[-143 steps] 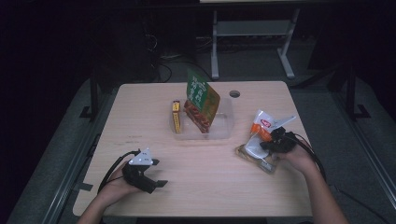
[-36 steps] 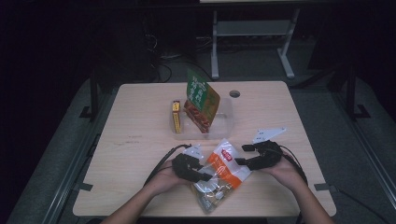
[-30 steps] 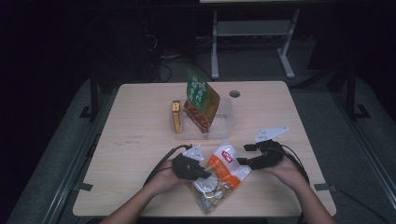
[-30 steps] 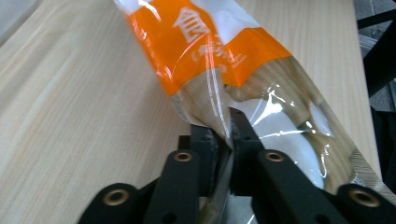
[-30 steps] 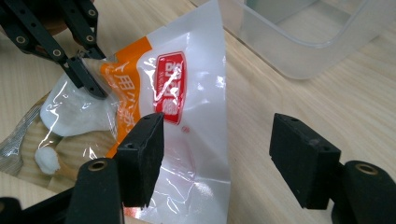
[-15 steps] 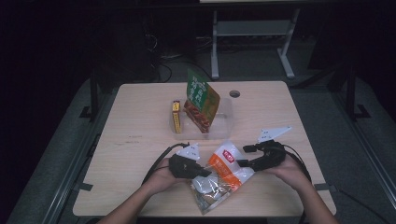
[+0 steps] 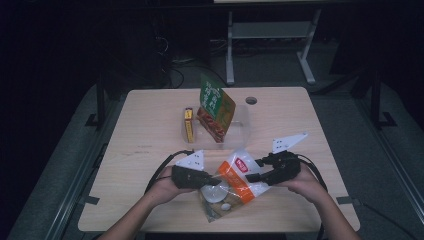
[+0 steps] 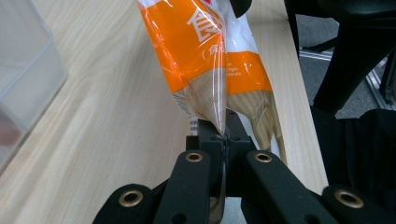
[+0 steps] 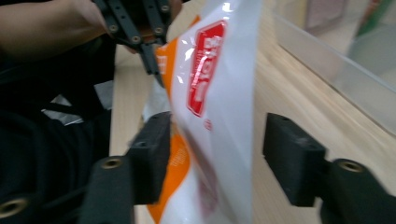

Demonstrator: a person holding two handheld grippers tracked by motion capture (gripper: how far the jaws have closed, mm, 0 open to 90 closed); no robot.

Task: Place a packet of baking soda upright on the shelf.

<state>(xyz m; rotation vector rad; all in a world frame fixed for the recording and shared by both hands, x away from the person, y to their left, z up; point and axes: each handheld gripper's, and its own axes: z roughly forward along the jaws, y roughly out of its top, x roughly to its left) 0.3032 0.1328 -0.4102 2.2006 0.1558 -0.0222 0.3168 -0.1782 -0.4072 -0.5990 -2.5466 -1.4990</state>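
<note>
An orange and white snack bag (image 7: 235,182) with a clear lower part hangs just over the table's front middle. My left gripper (image 7: 216,180) is shut on the bag's edge; in the left gripper view the jaws (image 8: 225,140) pinch a fold of the bag (image 8: 201,56). My right gripper (image 7: 250,177) is at the bag's upper end. In the right gripper view its jaws (image 9: 217,149) stand wide open on either side of the bag (image 9: 219,93), the right jaw apart from it. The left gripper (image 9: 149,51) also shows there behind the bag.
A clear plastic bin (image 7: 240,125) stands at the table's middle back with a green and orange packet (image 7: 216,107) upright in it. A yellow box (image 7: 188,125) lies left of the bin. A round cable hole (image 7: 251,100) is near the far edge.
The bag came from the right side of the table to the front middle, and my left gripper moved over and shut on it. In the last second both hands barely shifted.
</note>
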